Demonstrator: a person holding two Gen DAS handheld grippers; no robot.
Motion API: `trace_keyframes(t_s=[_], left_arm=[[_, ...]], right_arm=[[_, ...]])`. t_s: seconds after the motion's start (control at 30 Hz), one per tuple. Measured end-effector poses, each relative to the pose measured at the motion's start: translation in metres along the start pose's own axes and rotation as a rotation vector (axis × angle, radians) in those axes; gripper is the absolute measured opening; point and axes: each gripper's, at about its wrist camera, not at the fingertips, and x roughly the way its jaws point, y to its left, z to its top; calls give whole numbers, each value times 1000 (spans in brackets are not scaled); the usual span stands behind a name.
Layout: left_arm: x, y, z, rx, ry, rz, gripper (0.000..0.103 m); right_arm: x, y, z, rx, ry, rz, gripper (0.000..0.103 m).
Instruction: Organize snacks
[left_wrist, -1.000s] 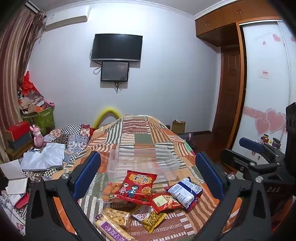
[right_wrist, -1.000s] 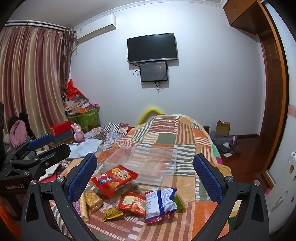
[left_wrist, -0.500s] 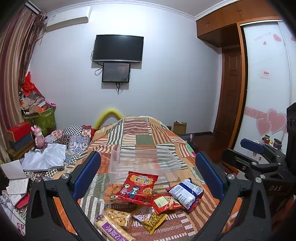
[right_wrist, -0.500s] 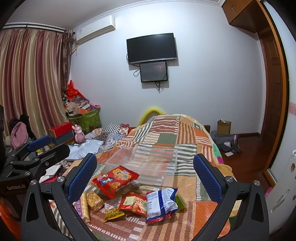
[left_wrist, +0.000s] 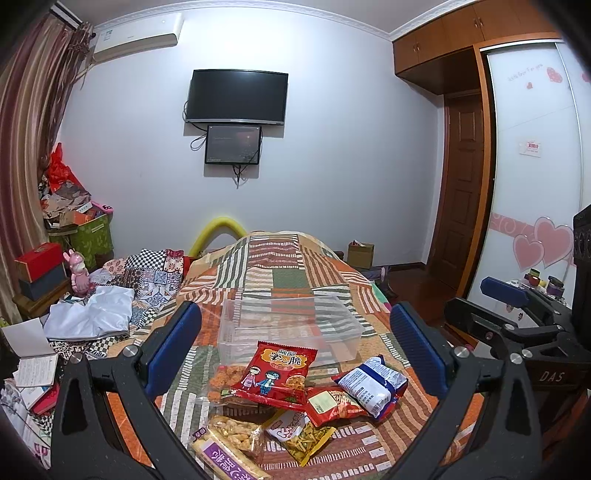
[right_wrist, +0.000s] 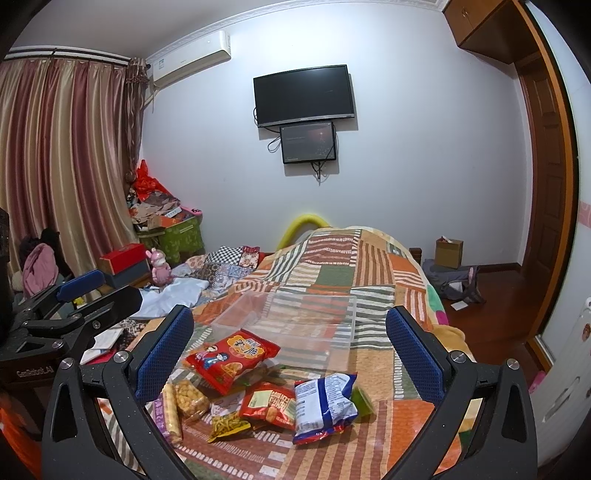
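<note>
I held both the left gripper (left_wrist: 295, 350) and right gripper (right_wrist: 290, 349) spread wide, empty. The snack packets (left_wrist: 295, 391) lay heaped just below, the clear bin (left_wrist: 288, 328) beyond (empty, apparently). Overlapping slippery bags risked a double grab.

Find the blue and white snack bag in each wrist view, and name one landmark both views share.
Left wrist view: the blue and white snack bag lies lower right of centre, right of the red cartoon packet.
Right wrist view: the bag lies low, just right of centre.
Shared landmark: the clear plastic bin behind the pile.
</note>
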Motion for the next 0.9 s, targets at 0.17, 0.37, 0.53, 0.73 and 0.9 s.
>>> trace_keyframes(t_s=[0.17, 0.37, 0.53, 0.73, 0.9], left_arm=[[0, 0, -1, 0, 0, 0, 103], [2, 0, -1, -2, 7, 4, 103], [3, 0, -3, -3, 7, 5, 103], [3, 0, -3, -2, 7, 5, 103], [3, 0, -3, -3, 7, 4, 103]], right_arm=[[0, 0, 0, 1, 0, 0, 103], [0, 1, -1, 2, 3, 2, 103], [1, 1, -1, 2, 2, 4, 103], [3, 3, -5, 1, 2, 7, 103], [3, 3, -5, 2, 3, 8, 103]])
